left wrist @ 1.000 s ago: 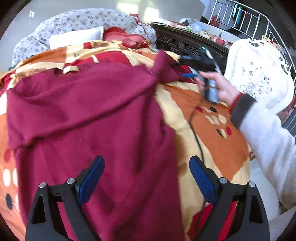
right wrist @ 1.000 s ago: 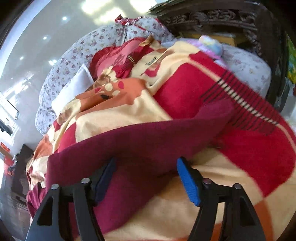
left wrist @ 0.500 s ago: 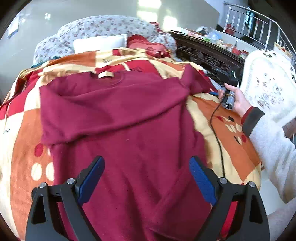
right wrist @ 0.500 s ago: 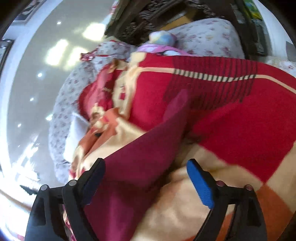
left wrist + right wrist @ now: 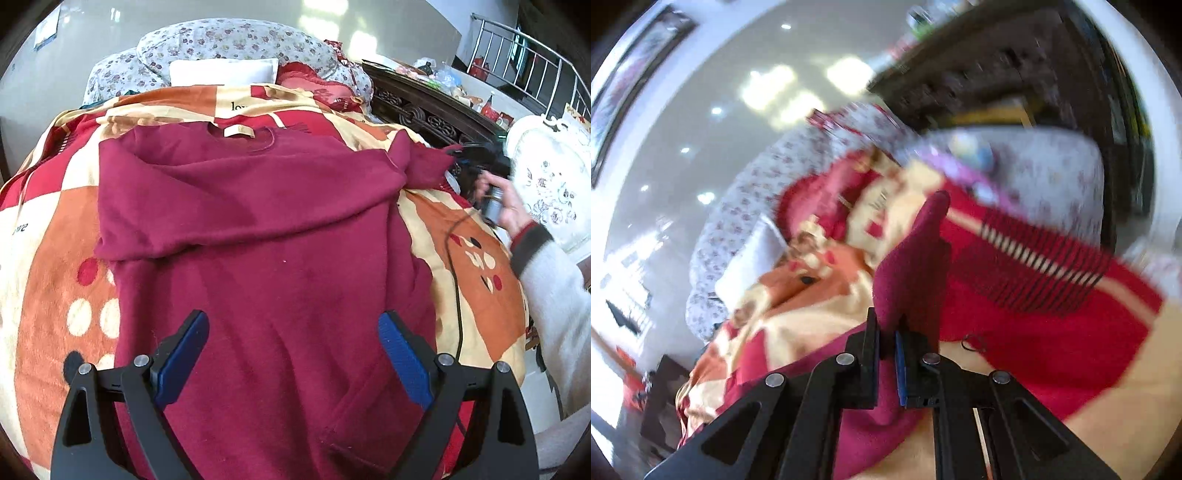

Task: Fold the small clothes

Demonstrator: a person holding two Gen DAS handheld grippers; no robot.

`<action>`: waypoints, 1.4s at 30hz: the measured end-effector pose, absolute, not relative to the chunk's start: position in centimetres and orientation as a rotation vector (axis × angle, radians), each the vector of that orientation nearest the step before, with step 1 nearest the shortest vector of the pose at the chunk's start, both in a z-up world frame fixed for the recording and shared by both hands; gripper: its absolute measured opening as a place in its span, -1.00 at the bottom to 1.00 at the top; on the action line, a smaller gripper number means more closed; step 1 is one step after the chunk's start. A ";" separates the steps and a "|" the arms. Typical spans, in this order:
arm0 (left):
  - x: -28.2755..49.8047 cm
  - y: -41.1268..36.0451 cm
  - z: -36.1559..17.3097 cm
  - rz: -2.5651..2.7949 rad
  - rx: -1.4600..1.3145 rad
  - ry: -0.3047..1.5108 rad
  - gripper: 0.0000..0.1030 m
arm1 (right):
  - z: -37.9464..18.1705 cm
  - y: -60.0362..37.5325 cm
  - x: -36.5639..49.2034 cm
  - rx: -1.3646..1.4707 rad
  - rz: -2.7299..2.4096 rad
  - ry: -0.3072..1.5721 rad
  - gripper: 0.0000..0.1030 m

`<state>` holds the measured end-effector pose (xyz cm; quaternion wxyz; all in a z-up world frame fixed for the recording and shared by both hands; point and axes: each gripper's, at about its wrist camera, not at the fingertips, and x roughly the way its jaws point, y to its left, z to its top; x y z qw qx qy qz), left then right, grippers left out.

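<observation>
A dark red sweater (image 5: 266, 236) lies spread on a patterned blanket (image 5: 55, 229), collar and label at the far end, one sleeve folded across the chest. My left gripper (image 5: 293, 345) hangs open above the sweater's lower body, nothing between its blue pads. At the right, a hand (image 5: 506, 203) in a white sleeve holds the right gripper by the end of the other sleeve (image 5: 424, 162). In the right wrist view my right gripper (image 5: 886, 332) is shut on that sleeve (image 5: 912, 266), whose cuff stands up past the fingers. This view is blurred.
Floral pillows (image 5: 236, 40) and a white cushion (image 5: 221, 72) lie at the bed's head. A dark carved headboard (image 5: 424, 107) runs along the right, with a white chair (image 5: 550, 177) and a metal railing (image 5: 535, 77) beyond it. A black cable (image 5: 452, 258) trails over the blanket.
My right gripper, open around the sleeve before, has shut on it and lifted it. The left gripper's view has shifted, so the whole sweater now sits in the middle.
</observation>
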<state>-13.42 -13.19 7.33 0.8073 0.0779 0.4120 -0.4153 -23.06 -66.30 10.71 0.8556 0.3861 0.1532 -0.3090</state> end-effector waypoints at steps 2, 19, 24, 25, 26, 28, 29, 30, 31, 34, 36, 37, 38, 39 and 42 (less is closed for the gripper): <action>-13.3 -12.8 7.5 -0.886 0.157 0.876 0.79 | 13.9 -64.3 -24.5 0.740 -0.634 0.289 -0.85; -6.5 -5.6 10.3 -0.681 -0.057 0.816 0.78 | 19.0 -30.0 -3.8 0.353 0.147 0.605 -0.64; -4.0 -4.9 9.1 -0.633 -0.061 0.839 0.78 | 12.7 -28.1 -0.4 0.434 0.183 0.762 -0.16; -3.5 -5.0 8.9 -0.635 -0.059 0.849 0.78 | 12.8 -28.9 -1.5 0.437 0.167 0.749 0.00; -3.2 -5.1 8.8 -0.637 -0.057 0.851 0.78 | 12.8 -29.7 -2.2 0.445 0.159 0.744 0.24; -2.5 -5.6 8.8 -0.643 -0.053 0.847 0.78 | 12.9 -31.0 -5.0 0.444 0.129 0.733 0.43; -1.9 -6.1 9.0 -0.647 -0.054 0.842 0.78 | 13.1 -31.4 -6.0 0.434 0.115 0.735 0.43; -1.6 -6.6 9.1 -0.649 -0.054 0.836 0.78 | 13.0 -31.9 -6.7 0.423 0.098 0.743 0.43; -1.1 -7.3 9.4 -0.650 -0.050 0.827 0.78 | 12.7 -32.5 -7.9 0.417 0.075 0.751 0.43; 0.3 -9.7 10.2 -0.624 0.007 0.780 0.79 | 13.0 -34.5 -9.4 0.437 0.030 0.728 0.43; 1.1 -10.8 10.4 -0.578 0.034 0.777 0.79 | 12.8 -34.7 -8.8 0.457 0.043 0.721 0.44; 1.2 -10.8 10.3 -0.580 0.024 0.789 0.79 | 12.6 -34.4 -8.1 0.468 0.073 0.722 0.44; 1.3 -10.4 10.3 -0.592 -0.008 0.805 0.79 | 12.3 -33.6 -6.8 0.473 0.119 0.726 0.44; 1.2 -9.9 10.4 -0.591 -0.027 0.806 0.78 | 12.0 -33.1 -6.0 0.470 0.148 0.733 0.44; 1.2 -8.1 10.6 -0.553 -0.058 0.807 0.79 | 10.0 -30.6 -1.2 0.428 0.176 0.803 0.44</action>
